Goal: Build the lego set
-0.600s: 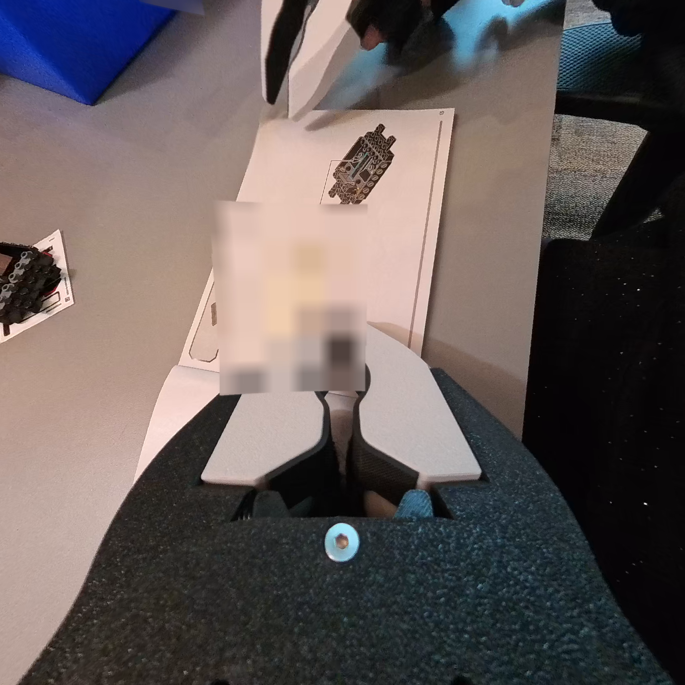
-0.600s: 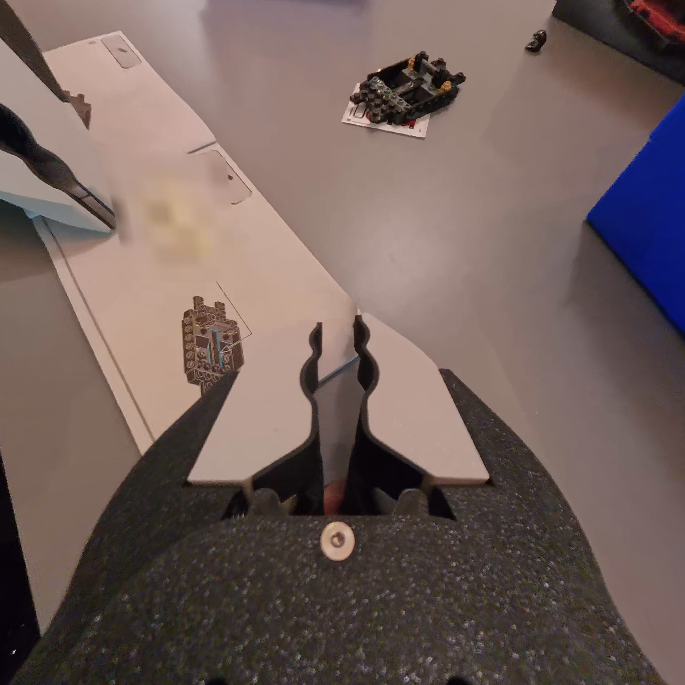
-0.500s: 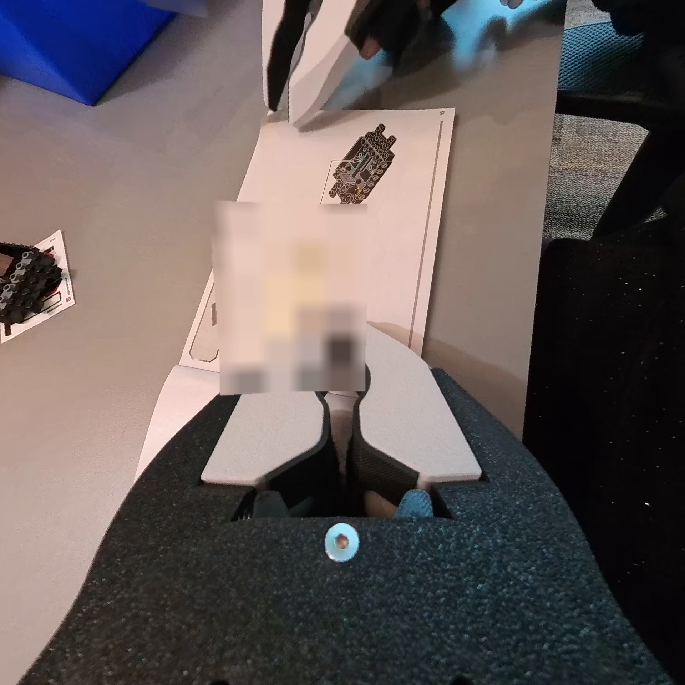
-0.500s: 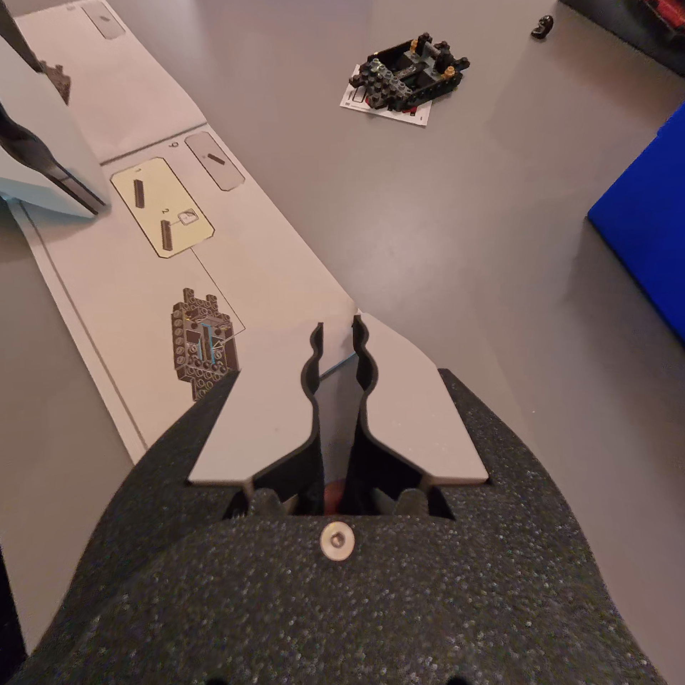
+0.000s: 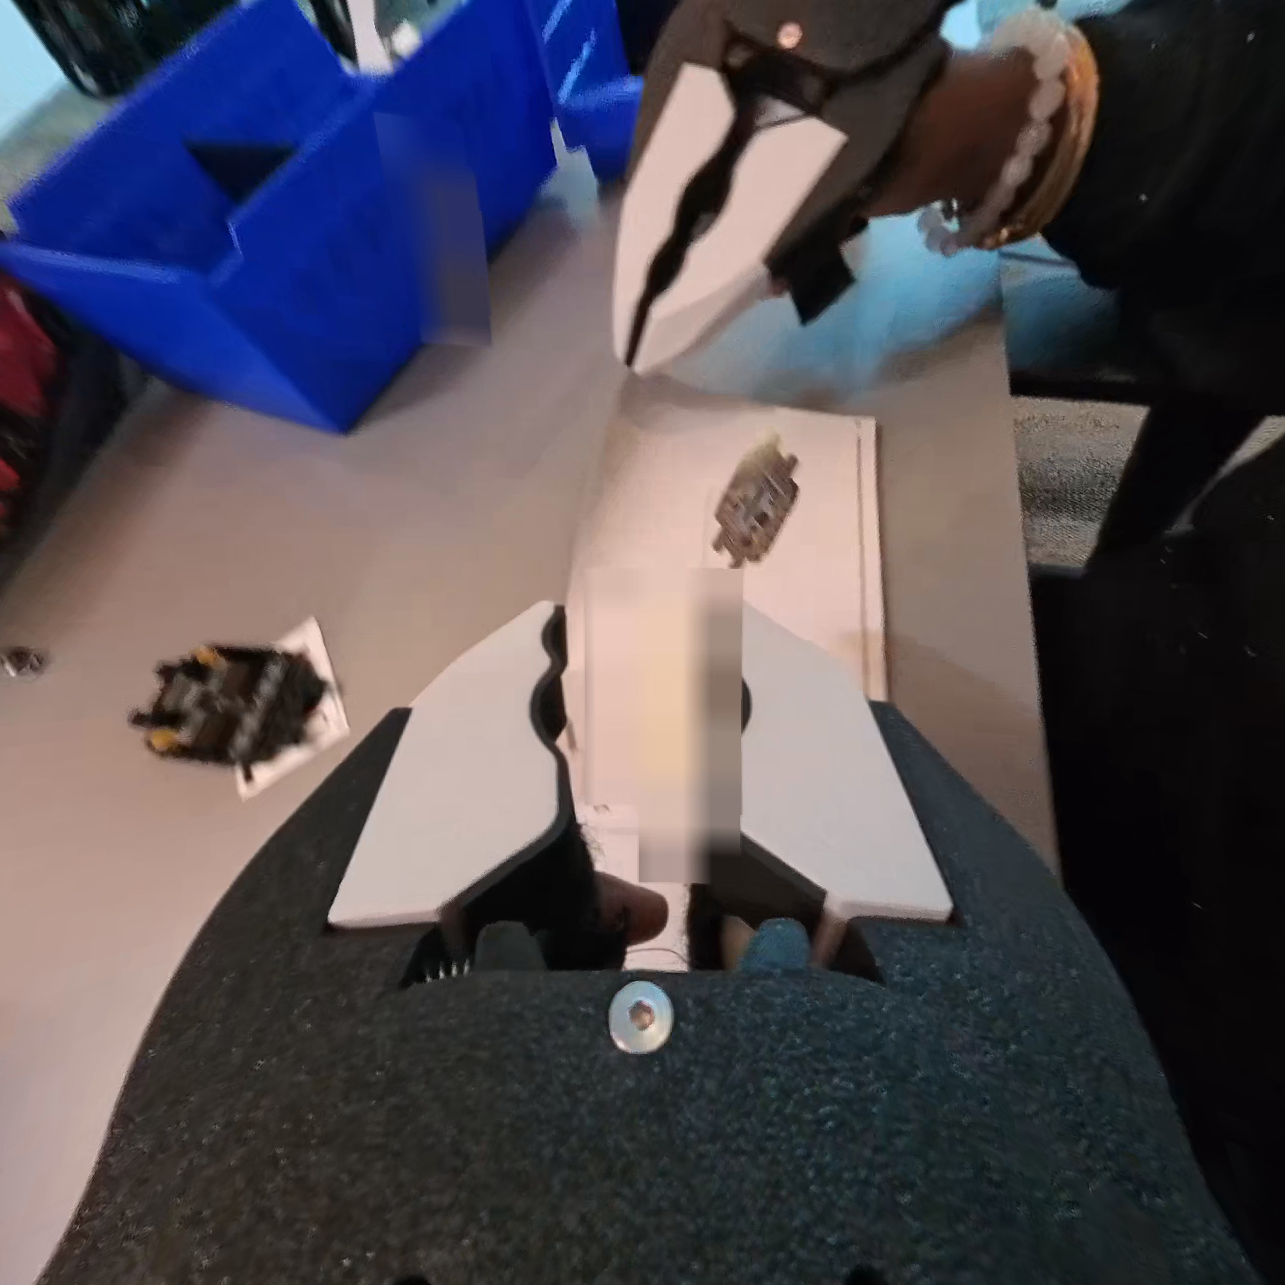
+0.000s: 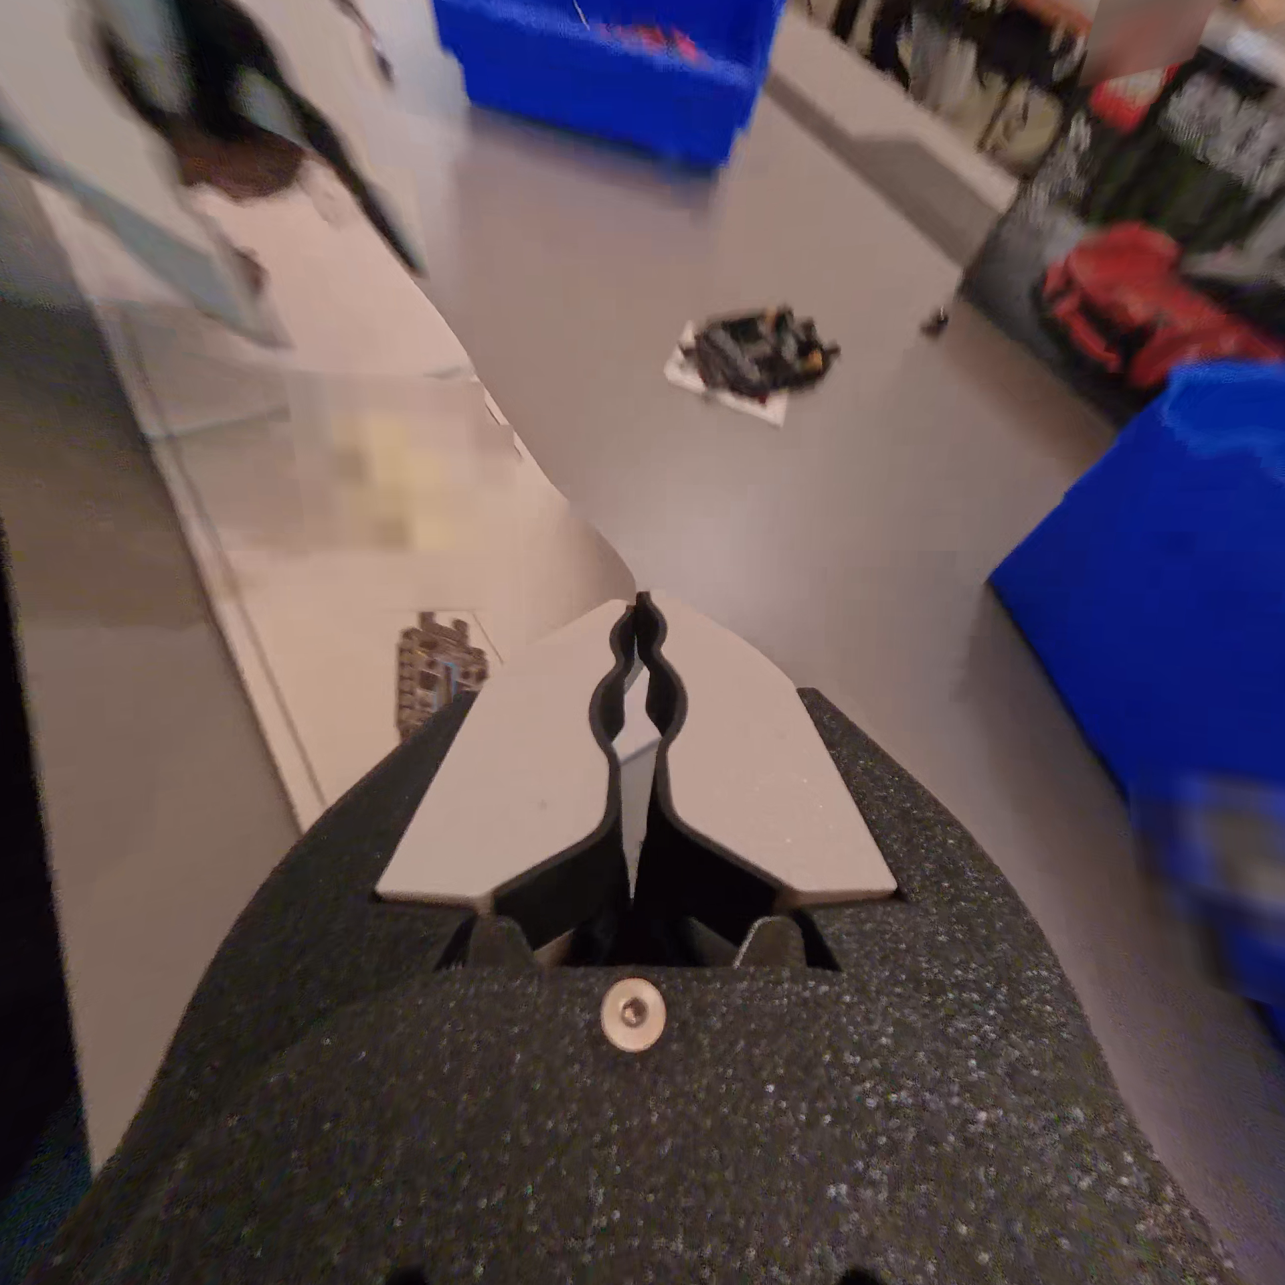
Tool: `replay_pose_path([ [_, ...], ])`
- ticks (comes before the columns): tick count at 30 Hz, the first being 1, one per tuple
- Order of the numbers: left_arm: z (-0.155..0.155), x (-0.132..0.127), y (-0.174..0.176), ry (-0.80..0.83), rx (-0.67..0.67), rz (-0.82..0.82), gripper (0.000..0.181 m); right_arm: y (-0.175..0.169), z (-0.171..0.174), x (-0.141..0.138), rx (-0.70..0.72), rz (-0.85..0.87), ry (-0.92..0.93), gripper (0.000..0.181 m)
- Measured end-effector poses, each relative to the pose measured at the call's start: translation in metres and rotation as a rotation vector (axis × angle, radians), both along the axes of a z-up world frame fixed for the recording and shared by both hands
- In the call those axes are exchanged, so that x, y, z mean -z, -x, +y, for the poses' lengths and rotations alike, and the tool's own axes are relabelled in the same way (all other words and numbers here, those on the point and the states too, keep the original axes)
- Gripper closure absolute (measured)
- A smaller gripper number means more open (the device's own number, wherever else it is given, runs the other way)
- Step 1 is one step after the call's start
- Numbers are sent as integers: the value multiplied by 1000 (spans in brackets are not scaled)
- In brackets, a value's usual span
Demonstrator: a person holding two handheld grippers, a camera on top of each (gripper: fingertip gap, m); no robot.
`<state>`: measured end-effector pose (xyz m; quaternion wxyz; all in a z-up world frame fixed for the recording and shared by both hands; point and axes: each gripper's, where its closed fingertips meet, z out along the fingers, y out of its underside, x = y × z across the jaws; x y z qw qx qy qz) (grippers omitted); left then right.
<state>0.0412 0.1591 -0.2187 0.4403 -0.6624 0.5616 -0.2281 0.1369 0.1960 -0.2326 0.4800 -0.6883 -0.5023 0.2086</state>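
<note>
Left-wrist view, read left to right. A small loose piece (image 5: 21,660) lies at the table's (image 5: 348,528) left edge. Just right of it, the partly built black lego assembly (image 5: 229,702) sits on its small white slip (image 5: 306,640), untouched and well apart from both tools. Blue bins (image 5: 278,243) stand along the far side. Change since half a second ago: the left gripper (image 5: 653,626) had its fingers nearly together over the near end of the folded instruction sheet (image 5: 820,556); they now stand wide apart and hold nothing, with the sheet showing between them. The tool sits higher and is tipped more steeply down at the table. The right gripper (image 5: 636,354) was slightly parted at the sheet's far corner; its fingers are now pressed together. In its own view a pale sliver of paper runs between them up to the tips, so I read the right gripper (image 6: 643,605) as pinched on the sheet's (image 6: 334,598) corner. Both views are motion-blurred, and the sheet's edge curves in the right view as if lifted. Judgement: the sheet has passed from left to right tool, probably to turn or reposition it; no brick work is in hand. Pose: the right tool angles down from the far right, with a braceleted wrist (image 5: 1008,139) behind it. In the right view the assembly (image 6: 758,354) lies mid-table, with another blue bin (image 6: 1147,591) at the right edge.
</note>
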Motion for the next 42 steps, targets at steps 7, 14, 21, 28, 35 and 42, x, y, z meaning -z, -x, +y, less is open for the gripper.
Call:
replay_pose_path([
  [7, 16, -7, -60, -196, 148, 12, 150, 21, -43, -40, -181, 101, -131, 181],
  [14, 0, -5, -72, -258, 219, -10, 179, 29, -55, -44, -233, 92, -174, 181],
  [21, 3, -20, -63, -151, 191, -158, 181, 20, -49, -55, -145, 131, -226, 158],
  [28, 3, -22, -63, -123, 186, -186, 181, 32, -56, -57, -123, 81, -296, 163],
  [35, 4, -21, -62, -129, 184, -175, 181, 23, -46, -53, -75, 60, -289, 164],
  [42, 7, -22, -59, -132, 173, -171, 181, 11, -49, -22, -132, 57, 45, 152],
])
